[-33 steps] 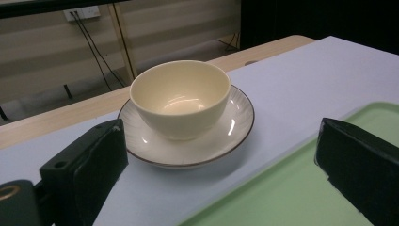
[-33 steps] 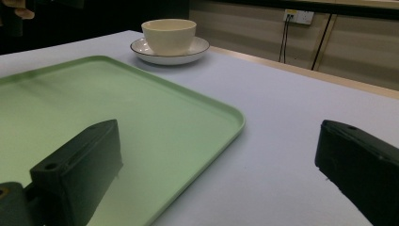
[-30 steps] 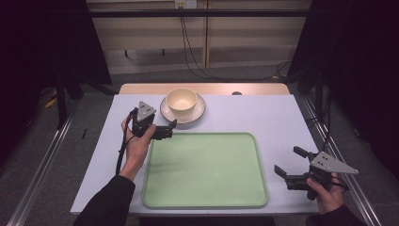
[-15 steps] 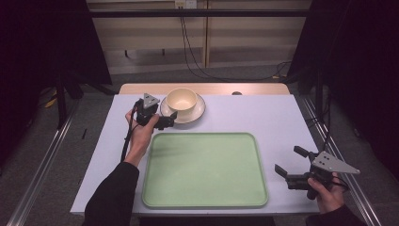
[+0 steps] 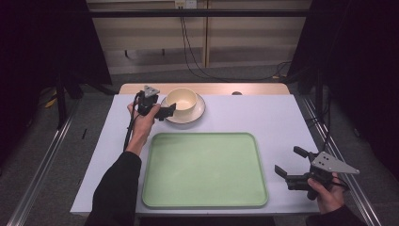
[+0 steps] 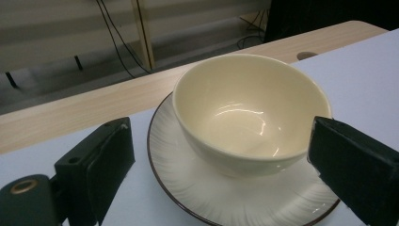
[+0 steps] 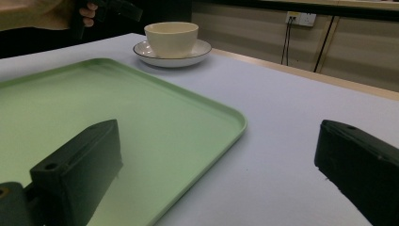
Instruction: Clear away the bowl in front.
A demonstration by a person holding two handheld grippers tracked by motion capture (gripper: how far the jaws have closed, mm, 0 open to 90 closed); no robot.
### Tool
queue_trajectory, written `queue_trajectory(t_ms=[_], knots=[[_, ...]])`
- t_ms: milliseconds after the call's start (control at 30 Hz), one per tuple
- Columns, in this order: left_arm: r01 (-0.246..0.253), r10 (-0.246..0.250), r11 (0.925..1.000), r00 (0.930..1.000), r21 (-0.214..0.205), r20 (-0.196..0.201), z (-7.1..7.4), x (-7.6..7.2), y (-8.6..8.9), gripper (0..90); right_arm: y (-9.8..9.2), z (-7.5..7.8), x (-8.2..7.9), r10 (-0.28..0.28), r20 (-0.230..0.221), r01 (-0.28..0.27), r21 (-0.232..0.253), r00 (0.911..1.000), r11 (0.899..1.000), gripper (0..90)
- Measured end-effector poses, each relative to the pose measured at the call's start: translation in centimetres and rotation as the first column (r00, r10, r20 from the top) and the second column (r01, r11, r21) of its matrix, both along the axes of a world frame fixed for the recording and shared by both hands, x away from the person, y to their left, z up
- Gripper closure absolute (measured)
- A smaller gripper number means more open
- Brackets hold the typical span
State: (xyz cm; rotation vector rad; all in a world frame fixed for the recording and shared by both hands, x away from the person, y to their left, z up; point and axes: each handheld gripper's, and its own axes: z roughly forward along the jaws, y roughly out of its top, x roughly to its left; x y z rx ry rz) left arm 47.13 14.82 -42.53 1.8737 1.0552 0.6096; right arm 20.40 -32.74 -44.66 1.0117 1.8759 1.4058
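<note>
Your left gripper (image 5: 165,112) sits just left of the cream bowl (image 5: 181,99), its jaws wide but just now narrowing, flanking the bowl without touching it. The bowl stands upright on the white saucer (image 5: 195,113), just beyond the green tray (image 5: 204,169). Your right gripper (image 5: 291,162) hovers just right of the tray, jaws spread wide, holding nothing.
</note>
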Motion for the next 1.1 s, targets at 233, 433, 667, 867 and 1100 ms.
queue_trajectory(t_ms=[233,433,667,867,1100], knots=[[-0.02,0.02,0.9998,0.9996,0.001,-0.018,-0.4,1.9,-0.3,8.2,0.0,0.0,0.0,0.0,-0.007,0.0,0.008,1.0,1.0,0.7],[-0.069,0.071,0.9973,0.9947,0.025,-0.075,-1.5,3.5,-0.7,7.3,0.0,-0.1,0.0,0.008,-0.01,-0.008,0.006,0.9999,1.0,0.7],[-0.067,0.075,0.9953,0.9906,0.069,-0.115,-2.3,4.6,-2.0,10.5,0.0,-0.1,0.0,0.011,-0.007,-0.011,0.012,0.9999,1.0,0.7],[-0.077,0.093,0.9923,0.9792,0.097,-0.18,-2.4,5.1,-2.3,15.8,-0.1,-0.1,0.0,0.019,-0.007,-0.019,0.008,0.9998,1.0,0.8],[-0.101,0.108,0.994,0.9593,0.042,-0.261,-2.9,5.6,-2.1,26.8,0.0,-0.1,0.0,0.017,-0.006,-0.017,0.01,0.9998,1.0,1.0]])
